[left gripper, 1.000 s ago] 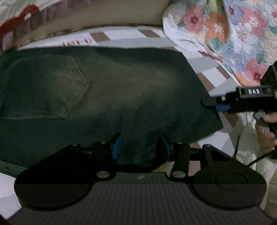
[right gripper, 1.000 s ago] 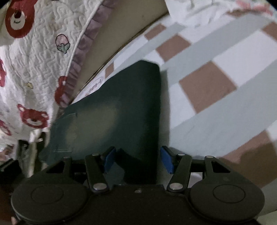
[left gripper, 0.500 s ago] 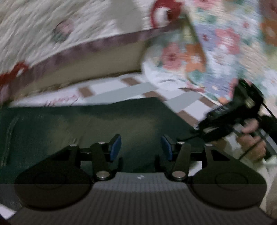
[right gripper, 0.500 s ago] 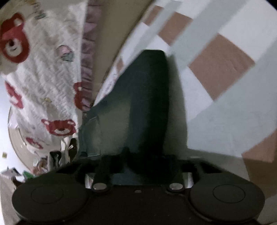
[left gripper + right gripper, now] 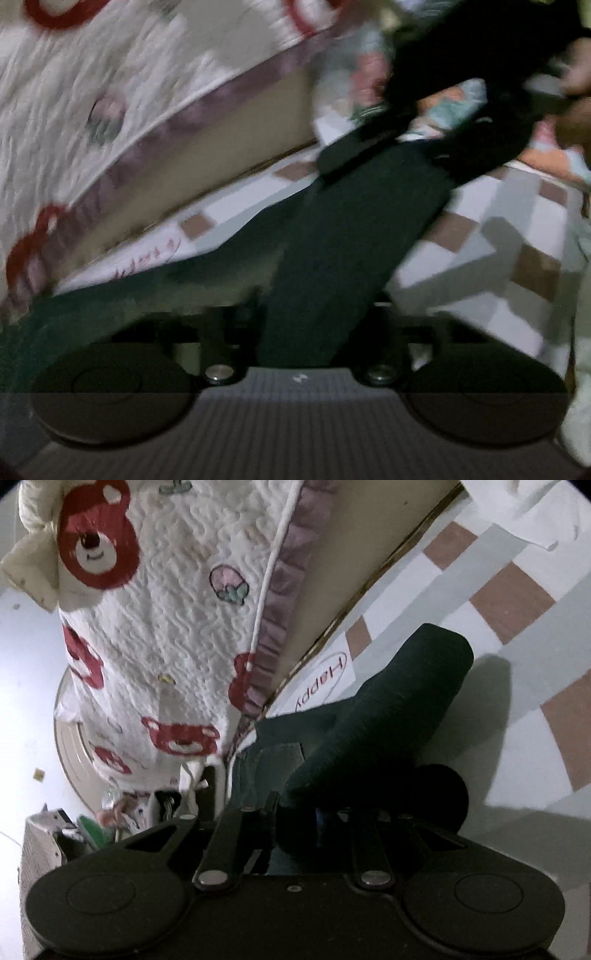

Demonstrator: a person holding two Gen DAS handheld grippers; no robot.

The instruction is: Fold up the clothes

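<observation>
Left wrist view: dark green trousers [image 5: 343,251] raised off the checked bedsheet [image 5: 491,243], gripped by the closed left gripper [image 5: 314,332]; blurred. Right wrist view: trouser end pinched in the right gripper [image 5: 314,812]. Risk judged: cloth slipping from either grip, spoiling the fold.

Left gripper [image 5: 312,325]: matte black, two round discs at 7 and 5 o'clock, silver pivot screws, ribbed grey plate with small white logo at 6 o'clock. Right gripper [image 5: 325,812]: same black build, two discs, two silver screws, small centre screw, blue pad glimpsed between fingers. Person's hand [image 5: 576,96] at 2 o'clock, blurred.
</observation>
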